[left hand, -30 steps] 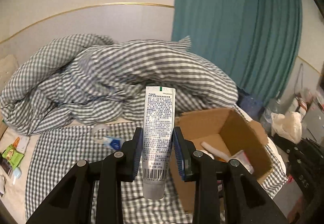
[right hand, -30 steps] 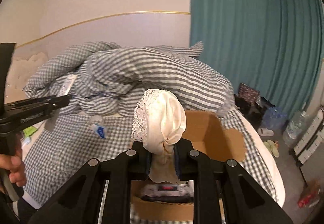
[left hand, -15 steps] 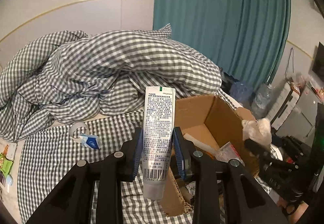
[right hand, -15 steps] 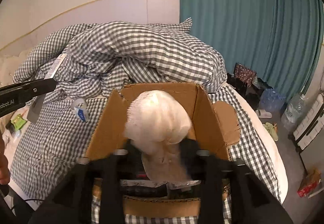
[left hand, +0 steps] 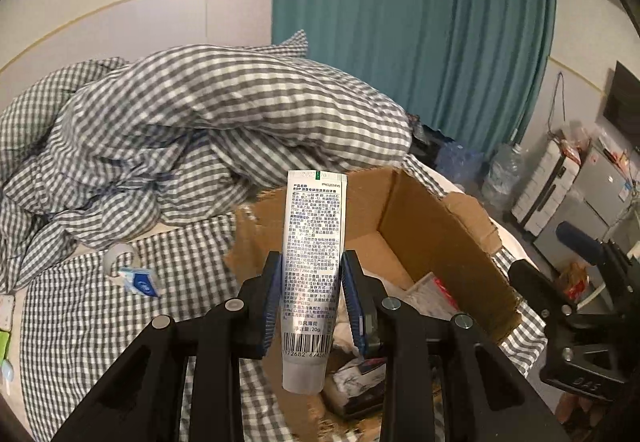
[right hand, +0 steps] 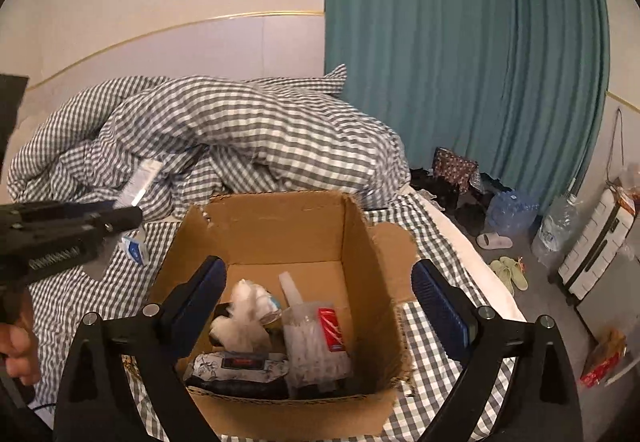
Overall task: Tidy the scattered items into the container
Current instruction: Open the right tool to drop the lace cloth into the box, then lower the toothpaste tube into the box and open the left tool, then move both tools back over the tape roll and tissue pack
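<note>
Tube (left hand: 313,274) clamped upright in left tool (left hand: 308,300) beside cardboard box (right hand: 360,242), right tool (right hand: 319,296) spread wide above box contents

Tube (left hand: 312,266) in left gripper (left hand: 312,298) above box (left hand: 440,234)

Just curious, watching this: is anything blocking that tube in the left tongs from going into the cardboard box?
Nothing visible does. The tube, clamped in the left tongs, hangs by the open-topped box; the right tongs are open above it.
</note>
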Tool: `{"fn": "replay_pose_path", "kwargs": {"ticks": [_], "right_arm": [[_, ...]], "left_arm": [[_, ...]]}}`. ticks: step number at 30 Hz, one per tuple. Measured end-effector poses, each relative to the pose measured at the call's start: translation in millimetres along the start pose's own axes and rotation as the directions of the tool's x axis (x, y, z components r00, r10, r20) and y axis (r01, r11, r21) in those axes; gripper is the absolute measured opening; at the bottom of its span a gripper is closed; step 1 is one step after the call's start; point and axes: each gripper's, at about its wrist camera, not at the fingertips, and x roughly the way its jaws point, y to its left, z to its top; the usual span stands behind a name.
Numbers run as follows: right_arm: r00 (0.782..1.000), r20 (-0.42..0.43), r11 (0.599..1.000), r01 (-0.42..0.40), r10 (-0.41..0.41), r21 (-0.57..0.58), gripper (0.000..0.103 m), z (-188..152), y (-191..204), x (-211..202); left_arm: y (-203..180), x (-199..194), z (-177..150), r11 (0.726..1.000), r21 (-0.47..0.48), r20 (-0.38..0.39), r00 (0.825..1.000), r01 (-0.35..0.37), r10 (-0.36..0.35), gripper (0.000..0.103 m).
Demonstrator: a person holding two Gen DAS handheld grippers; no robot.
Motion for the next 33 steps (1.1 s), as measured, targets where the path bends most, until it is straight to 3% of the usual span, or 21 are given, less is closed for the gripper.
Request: {"fn": "replay_pose_path", "kwargs": {"ticks": [15, 16, 17, 19, 23, 33], "right_arm": [[0.999, 0.008, 0.995, 0.033, -0.034, 0.094, 0.094, -15, -44, -15], [0.999, 0.007, 0.995, 0.034, -0.035, 0.095, 0.094, -15, -44, -15], [0.999, 0.005, 0.995, 0.035, -0.035, 0.096, 0.094, -15, -45, -15], [0.999, 0.003, 0.995, 0.034, -0.035, 0.092, 0.094, -15, -44, -15], [0.999, 0.016, 0.996, 0.031, -0.032, 0.084, 0.094, -13, -39, -17], [0.999, 0.032, 0.998, -0.005, 0.003, 0.061, 0.094, -1, -9, -17]], "left_arm": [[-48, 37, -1, 0.999, 0.040, -0.057, 0.998, 0.028, -0.026, 0.033], [-50, 39, -1, 0.998, 0.049, -0.068, 0.997, 0.029, -0.025, 0.042], [-52, 41, -1, 0.998, 0.054, -0.074, 0.997, 0.031, -0.027, 0.067], [-53, 40, -3, 0.998, 0.057, -0.062, 0.998, 0.006, -0.002, 0.094], [-48, 34, -1, 0.999, 0.042, -0.039, 0.999, -0.023, 0.025, 0.101], [-8, 18, 2, 0.998, -0.009, -0.023, 0.997, -0.068, 0.068, 0.103]]}}
